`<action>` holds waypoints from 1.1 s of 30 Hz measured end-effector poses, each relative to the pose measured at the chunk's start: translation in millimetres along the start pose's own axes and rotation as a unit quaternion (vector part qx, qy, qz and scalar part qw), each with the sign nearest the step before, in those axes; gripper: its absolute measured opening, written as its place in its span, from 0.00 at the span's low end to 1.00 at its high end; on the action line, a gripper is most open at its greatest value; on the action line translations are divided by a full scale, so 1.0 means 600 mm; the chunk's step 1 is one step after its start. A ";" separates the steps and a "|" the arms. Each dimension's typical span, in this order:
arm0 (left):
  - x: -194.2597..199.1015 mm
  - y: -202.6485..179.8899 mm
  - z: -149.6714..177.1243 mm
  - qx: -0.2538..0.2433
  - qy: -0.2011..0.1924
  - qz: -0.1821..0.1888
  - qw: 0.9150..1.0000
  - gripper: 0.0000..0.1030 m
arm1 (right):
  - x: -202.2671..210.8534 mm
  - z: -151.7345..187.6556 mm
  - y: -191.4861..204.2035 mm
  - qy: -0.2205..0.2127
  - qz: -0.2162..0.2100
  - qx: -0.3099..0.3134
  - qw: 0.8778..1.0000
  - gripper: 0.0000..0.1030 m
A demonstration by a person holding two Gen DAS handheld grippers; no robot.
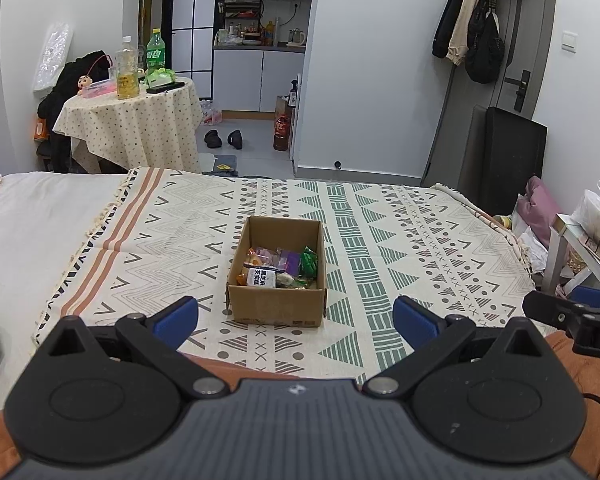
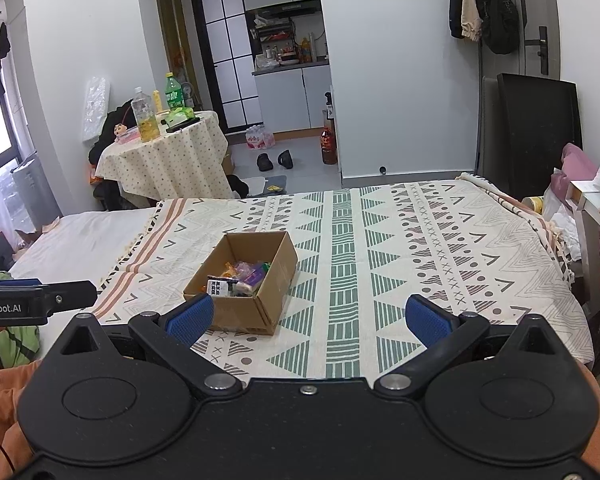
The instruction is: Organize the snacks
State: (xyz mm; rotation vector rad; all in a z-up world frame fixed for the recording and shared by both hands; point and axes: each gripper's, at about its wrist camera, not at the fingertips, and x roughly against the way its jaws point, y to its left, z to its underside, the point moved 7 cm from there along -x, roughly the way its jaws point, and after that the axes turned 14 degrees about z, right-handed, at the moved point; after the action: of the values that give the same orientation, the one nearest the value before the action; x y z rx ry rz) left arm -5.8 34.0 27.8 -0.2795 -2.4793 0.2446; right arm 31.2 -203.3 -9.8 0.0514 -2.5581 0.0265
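Observation:
An open cardboard box [image 1: 275,304] sits on the patterned cloth [image 1: 380,240] over the bed, and several wrapped snacks [image 1: 280,268] lie in it, among them a white packet with dark print [image 1: 261,277] and a green one [image 1: 310,263]. My left gripper [image 1: 296,320] is open and empty, held just short of the box's near wall. In the right wrist view the box [image 2: 256,308] lies ahead and to the left, with the snacks [image 2: 240,278] inside. My right gripper [image 2: 308,318] is open and empty, its left pad [image 2: 191,318] overlapping the box's near corner in the view.
The right gripper's finger [image 1: 556,312] shows at the left wrist view's right edge, and the left gripper's finger [image 2: 40,300] at the other view's left edge. Beyond the bed stand a round table with bottles [image 1: 132,116] and a kitchen doorway. A white stand with bags [image 1: 580,240] flanks the bed's right side.

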 end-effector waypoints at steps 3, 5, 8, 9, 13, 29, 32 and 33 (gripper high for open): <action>0.000 0.000 0.000 0.000 0.000 0.000 1.000 1.00 | 0.001 0.000 0.000 -0.002 -0.001 0.000 1.000 1.00; 0.000 0.000 0.000 0.000 0.000 0.000 1.000 1.00 | 0.001 0.000 0.001 -0.001 0.000 0.001 1.000 1.00; 0.000 0.000 0.000 0.000 0.000 0.000 1.000 1.00 | 0.001 0.001 0.001 -0.001 0.000 0.001 1.000 1.00; 0.000 0.000 -0.001 0.000 0.000 0.000 1.000 1.00 | 0.001 0.001 0.001 -0.001 -0.001 0.001 1.000 1.00; 0.000 0.001 0.002 0.001 0.001 -0.001 1.000 1.00 | 0.000 0.003 0.001 0.001 -0.001 0.001 1.000 1.00; 0.002 -0.002 0.004 0.002 0.001 0.002 1.000 1.00 | -0.001 0.003 0.001 0.002 -0.001 0.002 1.000 1.00; 0.002 -0.003 0.005 0.000 0.002 0.003 1.000 1.00 | -0.002 0.007 0.001 0.003 -0.002 0.002 1.000 1.00; 0.002 -0.004 0.005 0.000 0.002 0.003 1.000 1.00 | -0.002 0.007 0.001 0.002 -0.001 0.002 1.000 1.00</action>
State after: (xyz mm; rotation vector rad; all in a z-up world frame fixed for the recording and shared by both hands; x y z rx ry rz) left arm -8.8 31.7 26.6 -0.2885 -2.4756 0.2457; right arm 30.0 -202.6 -13.8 0.0563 -2.5530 0.0314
